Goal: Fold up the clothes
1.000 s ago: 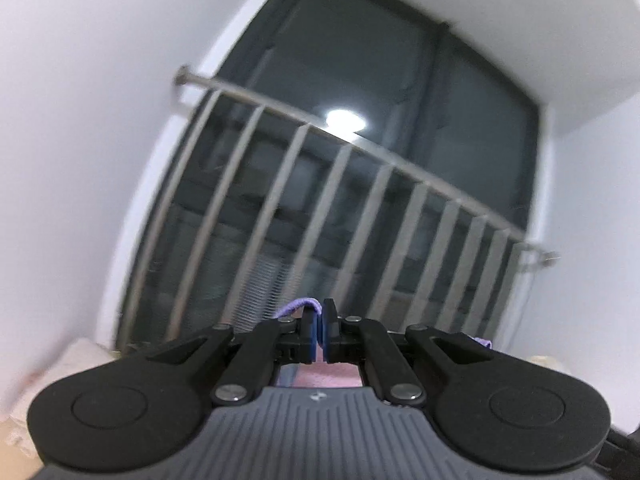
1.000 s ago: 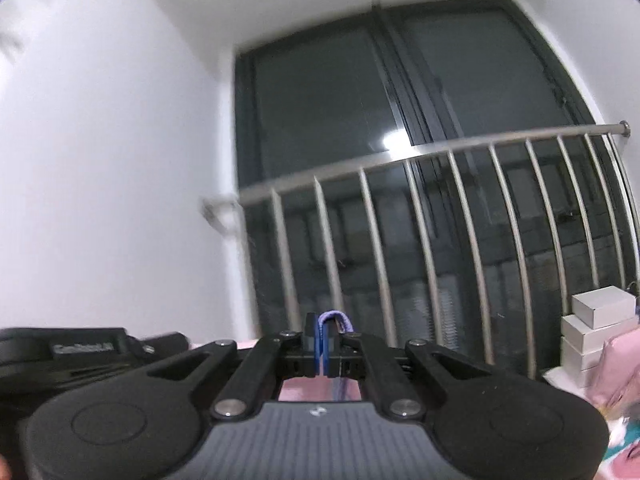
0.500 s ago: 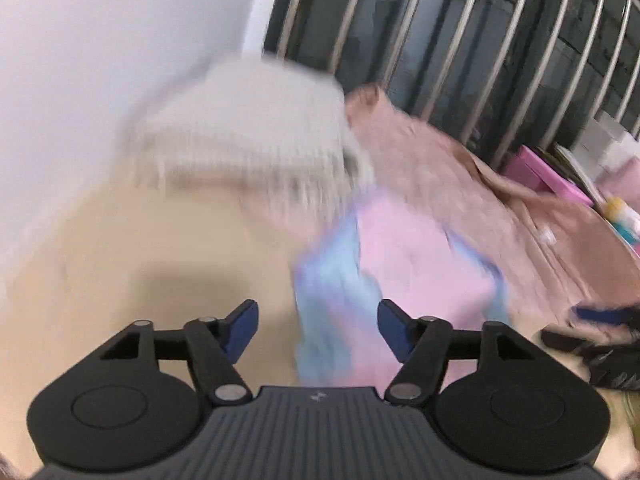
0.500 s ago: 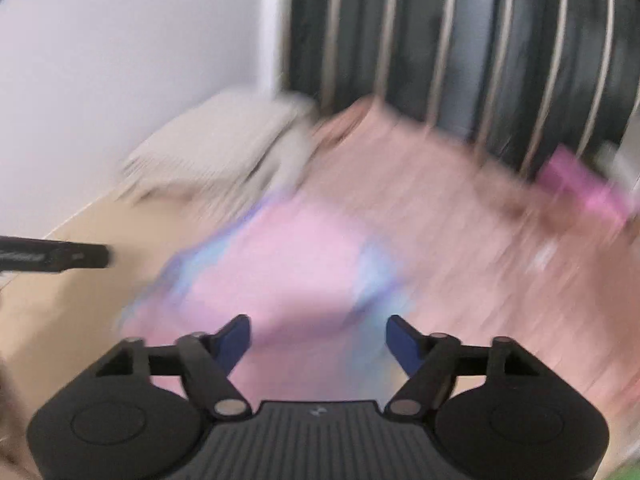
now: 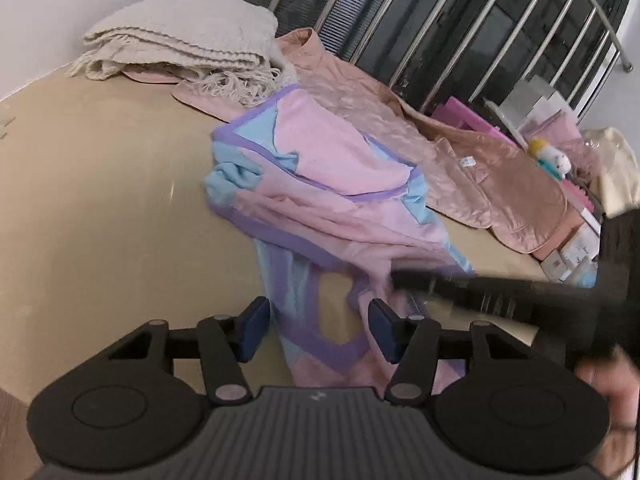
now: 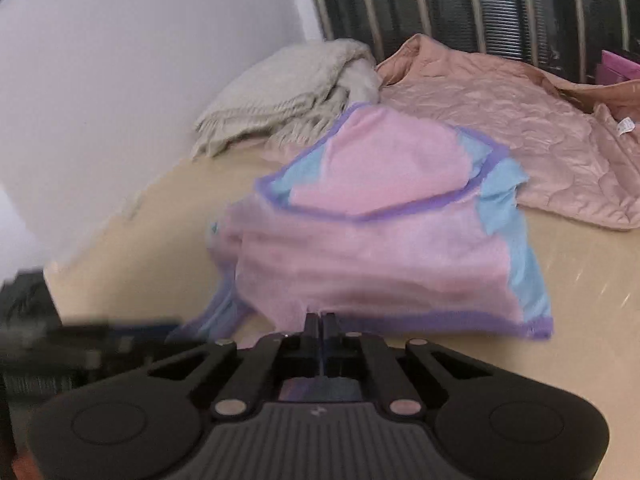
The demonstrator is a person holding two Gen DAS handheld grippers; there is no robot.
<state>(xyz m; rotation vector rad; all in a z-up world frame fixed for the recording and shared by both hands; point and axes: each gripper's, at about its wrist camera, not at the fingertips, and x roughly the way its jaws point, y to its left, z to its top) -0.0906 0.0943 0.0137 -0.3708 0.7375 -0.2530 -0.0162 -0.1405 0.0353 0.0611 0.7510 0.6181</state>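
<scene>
A pink top with light-blue panels and purple trim [image 5: 340, 168] [image 6: 380, 240] lies crumpled on the tan tabletop [image 5: 100, 200]. My left gripper [image 5: 318, 328] hangs just over its near end. The jaws are closing, the blue and purple neckline lies between them, and the blue pads [image 5: 252, 328] are not pressing on it. My right gripper [image 6: 320, 320] is shut on the top's near pink edge. In the left wrist view it shows as a blurred dark shape [image 5: 480, 292] at the right, with its tip on the cloth.
A folded cream knitted blanket [image 5: 180, 36] and a peach quilted jacket [image 5: 480, 160] lie behind the top. A metal railing [image 5: 440, 20] before dark windows runs along the back. Boxes and pink clutter [image 5: 540, 96] fill the far right. A white wall [image 6: 120, 80] is at left.
Both grippers came down from facing the window with cloth pinched. They opened over the table and dropped the top. The right has since shut on its near edge and the left has narrowed.
</scene>
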